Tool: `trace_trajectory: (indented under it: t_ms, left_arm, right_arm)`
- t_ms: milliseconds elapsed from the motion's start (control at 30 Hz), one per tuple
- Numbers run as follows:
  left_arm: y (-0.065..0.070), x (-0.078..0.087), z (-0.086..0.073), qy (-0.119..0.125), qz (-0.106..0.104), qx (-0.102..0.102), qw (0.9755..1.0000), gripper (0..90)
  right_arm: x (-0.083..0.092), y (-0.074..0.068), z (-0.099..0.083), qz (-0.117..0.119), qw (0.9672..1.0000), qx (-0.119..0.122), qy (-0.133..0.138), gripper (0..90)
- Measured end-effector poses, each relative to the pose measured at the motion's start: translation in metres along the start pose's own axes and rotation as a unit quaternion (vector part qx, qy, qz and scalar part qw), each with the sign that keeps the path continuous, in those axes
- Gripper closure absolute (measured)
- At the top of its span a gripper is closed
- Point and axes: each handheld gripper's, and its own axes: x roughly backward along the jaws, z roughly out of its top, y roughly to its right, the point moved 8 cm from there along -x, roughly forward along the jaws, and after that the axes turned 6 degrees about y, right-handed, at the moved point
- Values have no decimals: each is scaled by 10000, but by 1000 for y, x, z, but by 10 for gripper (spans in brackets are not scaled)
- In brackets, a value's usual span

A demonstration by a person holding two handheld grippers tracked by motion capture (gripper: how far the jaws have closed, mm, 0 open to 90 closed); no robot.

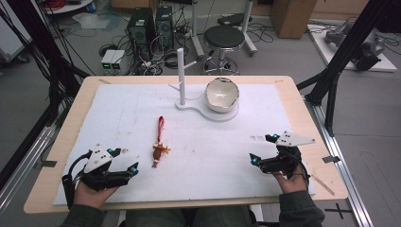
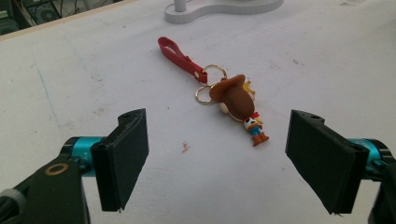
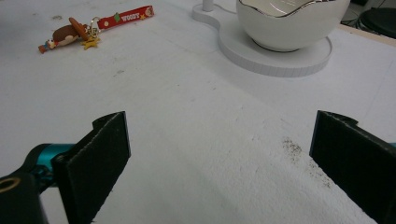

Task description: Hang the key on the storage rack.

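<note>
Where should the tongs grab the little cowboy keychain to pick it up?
Probably the cowboy figure itself: it is the thickest part of the keychain, which lies flat on the white mat. The red strap is thin and flat, so harder to pinch. Come down from above with the open left tongs, the nearer pair.

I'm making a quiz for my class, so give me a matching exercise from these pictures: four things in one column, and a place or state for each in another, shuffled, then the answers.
Things:
1. keychain
2. bowl
3. left gripper
4. post

Places or states:
A. stands upright on the white stand
B. lies flat on the white mat, red strap pointing away from the person
C. open, holding nothing
D. sits on the round end of the white stand

Pairs: 1-B, 2-D, 3-C, 4-A
</note>
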Motion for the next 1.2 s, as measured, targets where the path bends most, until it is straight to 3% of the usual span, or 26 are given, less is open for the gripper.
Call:
trace_trajectory:
  t_ms: [833,1200]
  left_arm:
    - [3,-2,5,-1,-80,11,10000,236]
    - [8,-4,20,72,-239,11,9997,278]
  right_arm:
    - [0,0,-2,-29,10000,83,-33,40]
    - [1,-1,-2,-41,9999,124,-36,40]
